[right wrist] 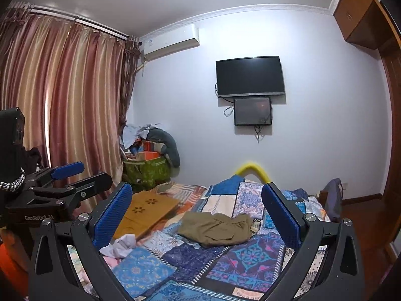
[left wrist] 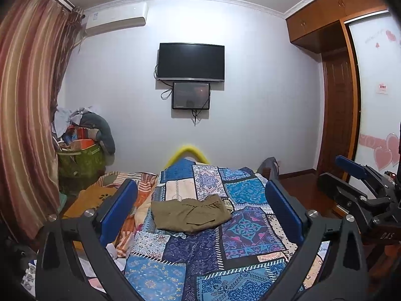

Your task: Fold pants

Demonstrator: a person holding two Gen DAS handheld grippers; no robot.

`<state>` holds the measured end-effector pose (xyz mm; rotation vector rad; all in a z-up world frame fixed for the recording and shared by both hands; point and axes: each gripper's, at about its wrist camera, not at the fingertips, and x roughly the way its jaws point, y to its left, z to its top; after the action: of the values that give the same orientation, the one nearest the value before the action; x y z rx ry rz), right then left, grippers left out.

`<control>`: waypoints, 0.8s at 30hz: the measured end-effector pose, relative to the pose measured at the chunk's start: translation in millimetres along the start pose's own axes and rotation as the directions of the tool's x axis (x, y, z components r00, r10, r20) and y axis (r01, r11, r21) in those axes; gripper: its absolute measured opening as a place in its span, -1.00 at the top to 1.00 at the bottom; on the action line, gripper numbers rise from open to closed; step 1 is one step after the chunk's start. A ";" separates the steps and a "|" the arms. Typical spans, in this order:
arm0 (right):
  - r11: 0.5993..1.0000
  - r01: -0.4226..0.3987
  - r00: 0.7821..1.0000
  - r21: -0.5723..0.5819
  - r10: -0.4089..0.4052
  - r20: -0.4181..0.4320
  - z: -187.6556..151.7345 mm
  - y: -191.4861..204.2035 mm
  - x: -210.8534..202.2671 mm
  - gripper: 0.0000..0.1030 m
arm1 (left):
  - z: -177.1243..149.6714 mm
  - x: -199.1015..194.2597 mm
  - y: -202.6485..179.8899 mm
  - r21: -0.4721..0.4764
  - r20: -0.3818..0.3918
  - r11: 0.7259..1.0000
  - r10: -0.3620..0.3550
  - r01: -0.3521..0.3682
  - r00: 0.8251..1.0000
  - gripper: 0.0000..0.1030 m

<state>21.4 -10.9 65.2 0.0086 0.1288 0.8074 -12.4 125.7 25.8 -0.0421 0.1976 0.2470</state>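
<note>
Olive-brown pants lie in a folded bundle on the blue patchwork bedspread, waistband toward the far wall. They also show in the right wrist view. My left gripper is open and empty, held above the near part of the bed, well short of the pants. My right gripper is open and empty too, at about the same height. The right gripper shows at the right edge of the left wrist view. The left gripper shows at the left edge of the right wrist view.
A mustard cloth and striped bedding lie on the bed's left side, with a crumpled white cloth nearer. A green bag piled with clothes stands in the far left corner by the curtain. A television hangs on the far wall. A wardrobe stands at right.
</note>
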 end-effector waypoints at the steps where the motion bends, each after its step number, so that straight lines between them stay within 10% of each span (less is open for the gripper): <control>1: 1.000 0.000 1.000 0.001 0.000 0.000 -0.9 -0.1 -0.1 -1.00 | -0.2 0.3 0.4 0.001 0.000 1.000 0.000 0.000 1.000 -1.00; 24: 1.000 0.009 1.000 0.021 -0.009 0.002 -1.9 -6.0 -0.3 -1.00 | -1.4 5.6 -1.3 0.012 -0.015 0.999 -0.043 0.043 0.999 -1.00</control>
<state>25.3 -15.3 63.0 0.0289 0.1357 0.7965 -7.1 125.7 23.3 -0.0362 0.2128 0.2026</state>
